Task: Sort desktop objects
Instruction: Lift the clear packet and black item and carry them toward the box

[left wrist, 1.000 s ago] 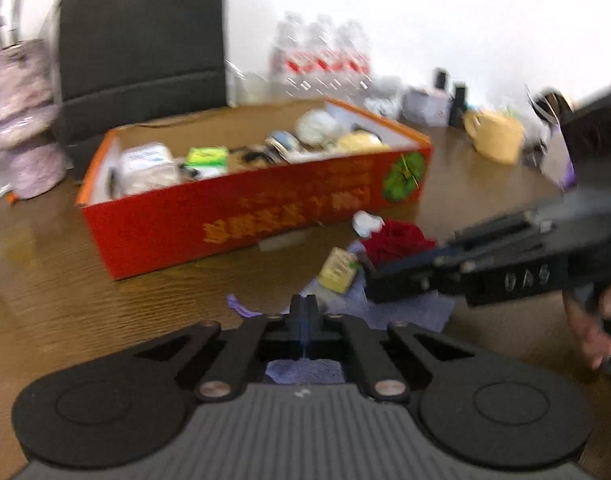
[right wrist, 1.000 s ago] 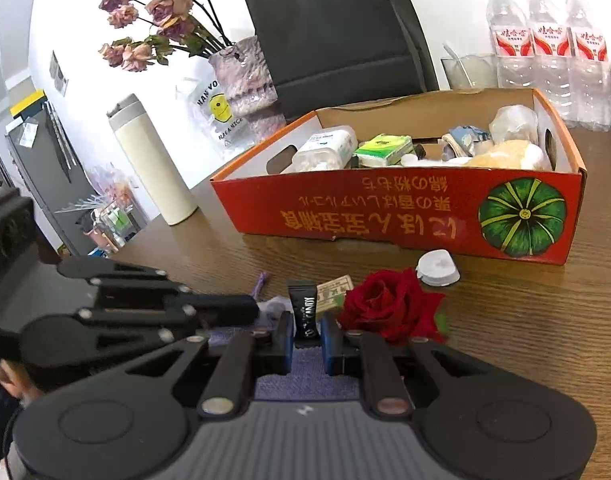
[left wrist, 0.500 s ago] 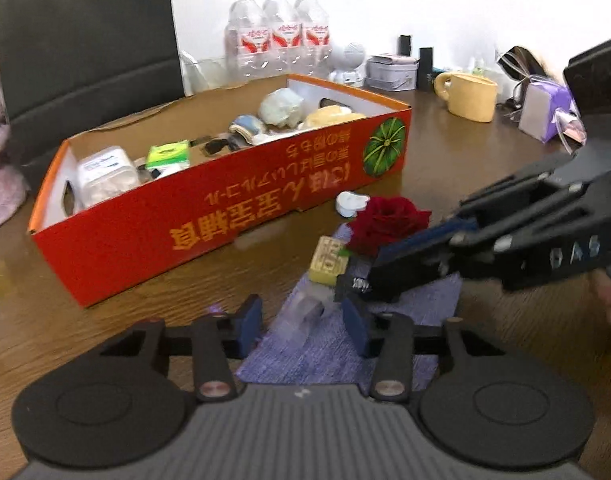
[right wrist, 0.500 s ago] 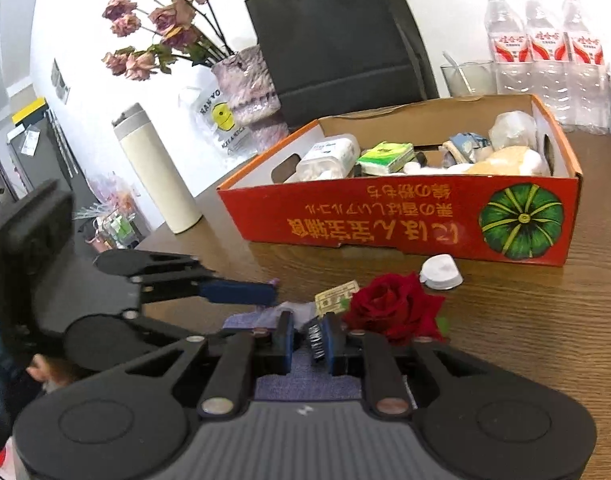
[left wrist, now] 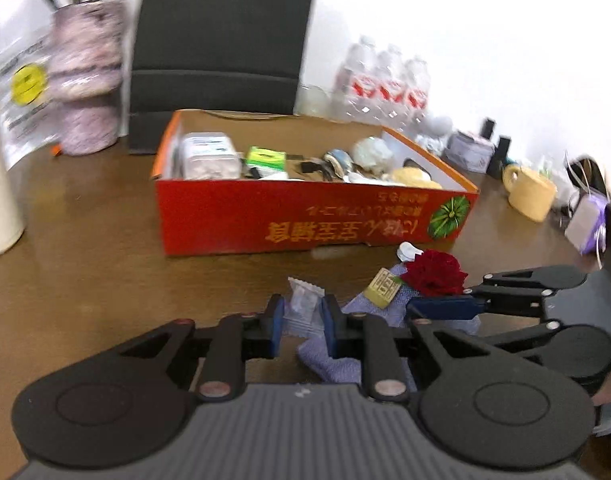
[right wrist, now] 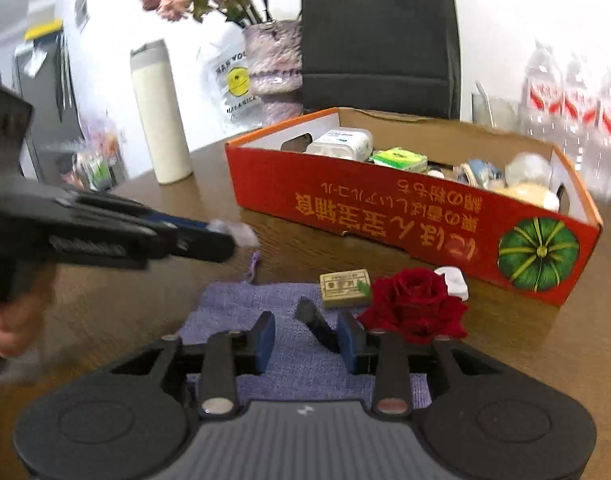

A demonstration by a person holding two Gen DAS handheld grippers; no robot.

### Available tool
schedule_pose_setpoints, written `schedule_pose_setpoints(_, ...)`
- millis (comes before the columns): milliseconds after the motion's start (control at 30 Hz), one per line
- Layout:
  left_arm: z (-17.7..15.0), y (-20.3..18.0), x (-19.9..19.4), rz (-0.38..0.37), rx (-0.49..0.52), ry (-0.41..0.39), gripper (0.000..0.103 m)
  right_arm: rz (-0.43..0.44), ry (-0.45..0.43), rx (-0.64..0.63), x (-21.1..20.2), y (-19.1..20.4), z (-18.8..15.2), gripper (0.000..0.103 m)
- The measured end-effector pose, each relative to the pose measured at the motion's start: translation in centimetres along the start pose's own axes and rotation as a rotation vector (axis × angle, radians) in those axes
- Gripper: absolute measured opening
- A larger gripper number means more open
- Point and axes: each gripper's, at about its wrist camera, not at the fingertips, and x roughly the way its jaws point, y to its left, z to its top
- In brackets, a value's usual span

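My left gripper (left wrist: 301,320) is shut on a small clear wrapped packet (left wrist: 303,308) and holds it above the table, left of the purple cloth (left wrist: 337,364). It shows in the right wrist view (right wrist: 225,240) too. My right gripper (right wrist: 305,336) is open over the purple cloth (right wrist: 265,308); a small black piece (right wrist: 317,324) lies between its fingers, against the right one. A red rose (right wrist: 413,304), a tan tag (right wrist: 343,288) and a white cap (right wrist: 451,280) lie in front of the red cardboard box (right wrist: 385,216), which holds several items.
A white thermos (right wrist: 161,116), a flower vase (right wrist: 273,68) and a black bag (right wrist: 377,36) stand behind the box. Water bottles (left wrist: 385,84), a yellow mug (left wrist: 529,196) and small items stand at the back right.
My left gripper closed on the clear packet, lifted it off the cloth and swung left. My right gripper opened and let go of the black piece.
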Motion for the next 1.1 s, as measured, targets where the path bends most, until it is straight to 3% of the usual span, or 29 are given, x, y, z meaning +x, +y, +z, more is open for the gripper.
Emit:
schedule_pose_setpoints(100,-1.0,0.4,-1.6,0.000,-0.036,-0.019,0.021,-0.008,0.002,0.018,0.1,-0.2,0.2,0.028)
schedule_pose_setpoints(200,-1.7,0.6,-2.7,-0.017,-0.062,-0.028,0.021,-0.002,0.015,0.077,0.3,-0.9,0.5,0.008)
schedule_pose_setpoints(300,-2.4,0.3,-3.6,0.008,-0.052,-0.032,0.021,0.014,0.020,0.138,0.2,-1.5,0.6,0.005)
schedule_pose_setpoints(433,-2.6,-0.7,-6.0,0.087,-0.031,-0.099,0.021,-0.034,-0.016,0.098,-1.0,-0.1,1.3,0.005)
schedule_pose_setpoints(633,-3.9,-2.6,-10.9,0.175,-0.013,-0.218,0.021,-0.066,-0.147,0.119,-7.3,4.5,1.3,0.006)
schedule_pose_setpoints(767,-5.6,-4.0,-14.7,0.270,-0.049,-0.339,0.021,-0.154,-0.265,0.124,-11.9,8.1,-0.1,0.006)
schedule_pose_setpoints(900,-7.8,-5.9,-18.1,0.284,-0.040,-0.430,0.021,-0.220,-0.332,0.130,-15.2,11.1,-2.5,0.006)
schedule_pose_setpoints(1100,-10.7,-8.4,-21.0,0.270,-0.012,-0.485,0.021,-0.269,-0.438,0.137,-19.0,14.2,-6.5,0.006)
